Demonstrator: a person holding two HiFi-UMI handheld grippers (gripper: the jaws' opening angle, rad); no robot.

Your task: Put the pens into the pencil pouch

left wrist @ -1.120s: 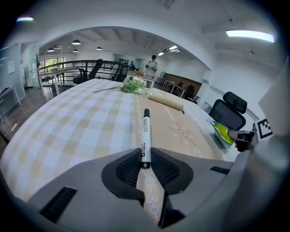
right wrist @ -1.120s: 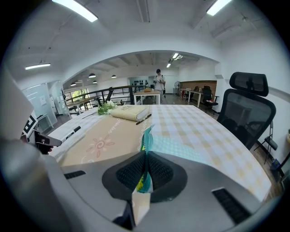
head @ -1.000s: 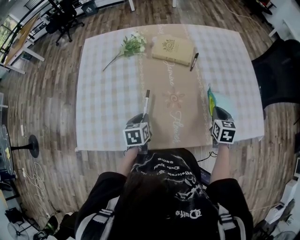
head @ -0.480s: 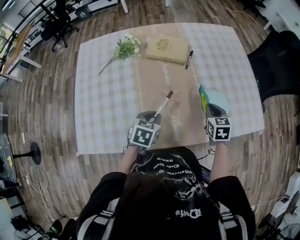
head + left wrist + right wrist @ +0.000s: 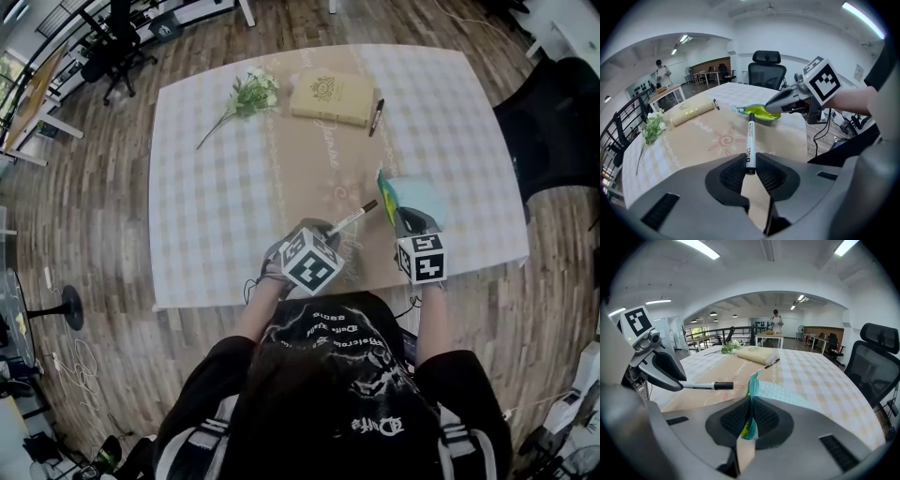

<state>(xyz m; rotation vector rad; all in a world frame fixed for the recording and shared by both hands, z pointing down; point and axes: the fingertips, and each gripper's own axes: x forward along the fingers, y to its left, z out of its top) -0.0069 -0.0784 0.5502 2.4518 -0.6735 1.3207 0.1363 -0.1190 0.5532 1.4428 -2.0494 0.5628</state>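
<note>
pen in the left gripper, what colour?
The pen has a white barrel and black cap; clearest in left gripper view.

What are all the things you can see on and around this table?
Table: one, checked cloth with tan runner, middle.
Flowers: one sprig, white and green, far left of the table.
Book: one, tan, far end of the runner.
Black pen: one, black, beside the book's right end.
White pen: one, white with black cap, in the left gripper, pointing towards the pouch.
Pouch: one, light blue and green, near right.
Chair: one, black, right of the table.
Left gripper: one, grey, shut on the white pen.
Right gripper: one, grey, pinching the pouch's edge.
</note>
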